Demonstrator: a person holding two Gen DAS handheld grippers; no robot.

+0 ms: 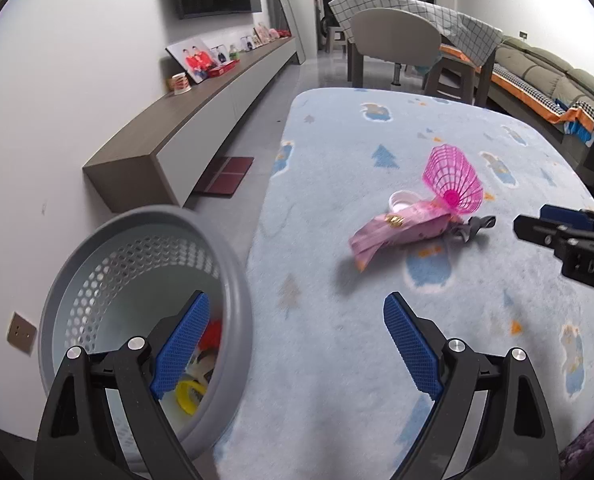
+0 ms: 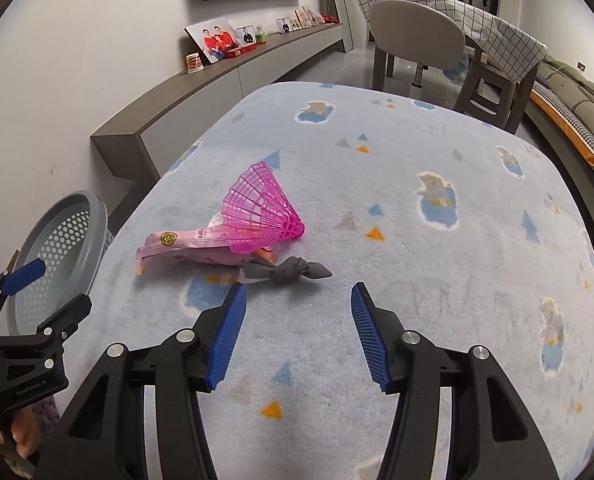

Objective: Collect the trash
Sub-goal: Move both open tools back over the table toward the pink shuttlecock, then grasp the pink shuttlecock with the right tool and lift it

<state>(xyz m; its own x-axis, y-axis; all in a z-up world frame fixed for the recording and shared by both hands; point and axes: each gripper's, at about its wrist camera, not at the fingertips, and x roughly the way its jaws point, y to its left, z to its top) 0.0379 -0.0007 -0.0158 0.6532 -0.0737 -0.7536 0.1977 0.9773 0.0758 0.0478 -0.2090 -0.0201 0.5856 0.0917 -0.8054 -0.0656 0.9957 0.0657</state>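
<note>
Both grippers are empty with their jaws spread wide apart. The left gripper (image 1: pixel 297 344) hangs over the left edge of the table (image 2: pixel 437 260), which has a fuzzy light-blue cover with little bears and trees on it. One of its fingers sits in front of the grey perforated trash basket (image 1: pixel 233 280), which stands just beside that left edge. There's already stuff in the basket: something yellow (image 1: pixel 191 396), something red (image 1: pixel 213 334), and a whitish bit I can't make out. The right gripper (image 2: pixel 295 330) hovers over the table, pointing at the leftover pile near the left edge: a pink snack wrapper (image 2: pixel 185 246) lying flat, a pink plastic shuttlecock (image 2: pixel 261 212) tipped on its side on top of it, a small white cup (image 1: pixel 403 200) tucked behind, and a knotted grey scrap (image 2: pixel 285 272) touching the wrapper's end, closest to the right gripper.
</note>
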